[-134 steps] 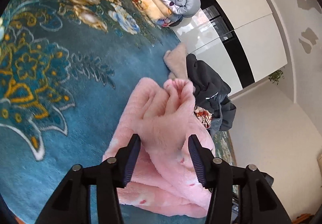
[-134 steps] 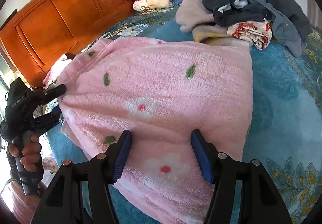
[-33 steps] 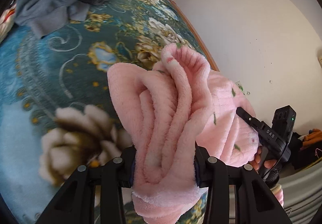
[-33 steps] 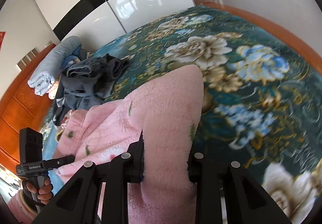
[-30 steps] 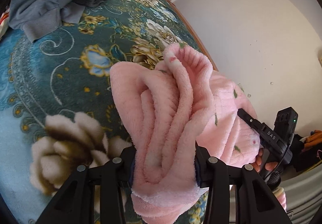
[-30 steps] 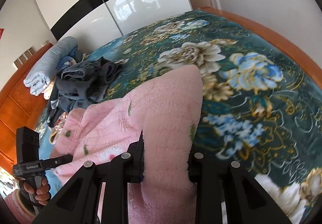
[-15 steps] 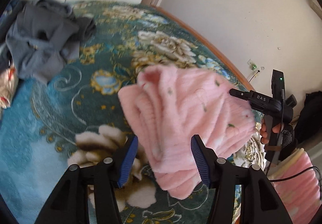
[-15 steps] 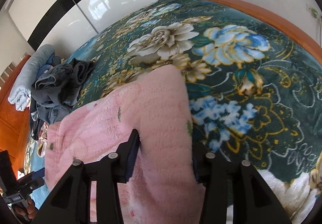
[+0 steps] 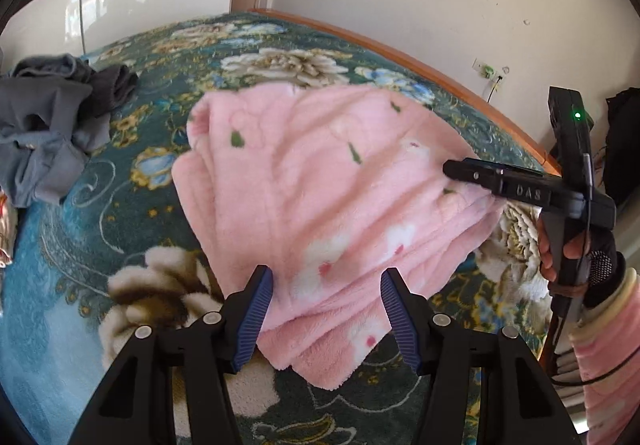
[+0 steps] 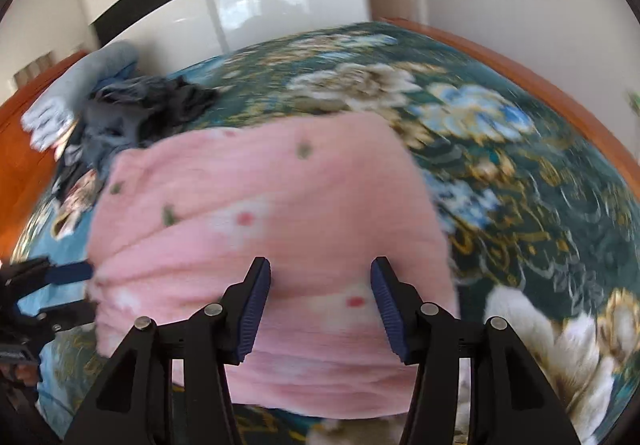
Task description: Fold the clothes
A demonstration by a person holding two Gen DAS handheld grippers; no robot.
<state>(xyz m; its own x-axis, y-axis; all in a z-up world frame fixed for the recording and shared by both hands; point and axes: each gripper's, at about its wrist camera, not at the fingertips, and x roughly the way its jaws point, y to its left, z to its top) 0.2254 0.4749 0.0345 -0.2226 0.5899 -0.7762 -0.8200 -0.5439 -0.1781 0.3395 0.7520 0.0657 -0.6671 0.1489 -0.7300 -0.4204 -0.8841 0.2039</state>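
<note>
A folded pink fleece garment (image 9: 320, 205) with small green and red marks lies on the floral bedspread (image 9: 120, 225). My left gripper (image 9: 326, 309) is open, its blue-padded fingers standing apart just above the garment's near edge. My right gripper (image 10: 320, 305) is open too, over the opposite edge of the same garment (image 10: 260, 213). In the left wrist view the right gripper (image 9: 464, 169) reaches in from the right at the garment's far corner. In the right wrist view the left gripper (image 10: 60, 285) shows at the left edge.
A heap of grey and dark clothes (image 9: 52, 125) lies on the bed to the left; it also shows in the right wrist view (image 10: 140, 109). Folded quilts (image 10: 80, 93) sit by the wooden headboard. The bed's wooden edge (image 9: 440, 73) and a wall run behind.
Both grippers have opened and let go of the pink garment. It was held bunched up in the air; now it lies spread flat on the bedspread.
</note>
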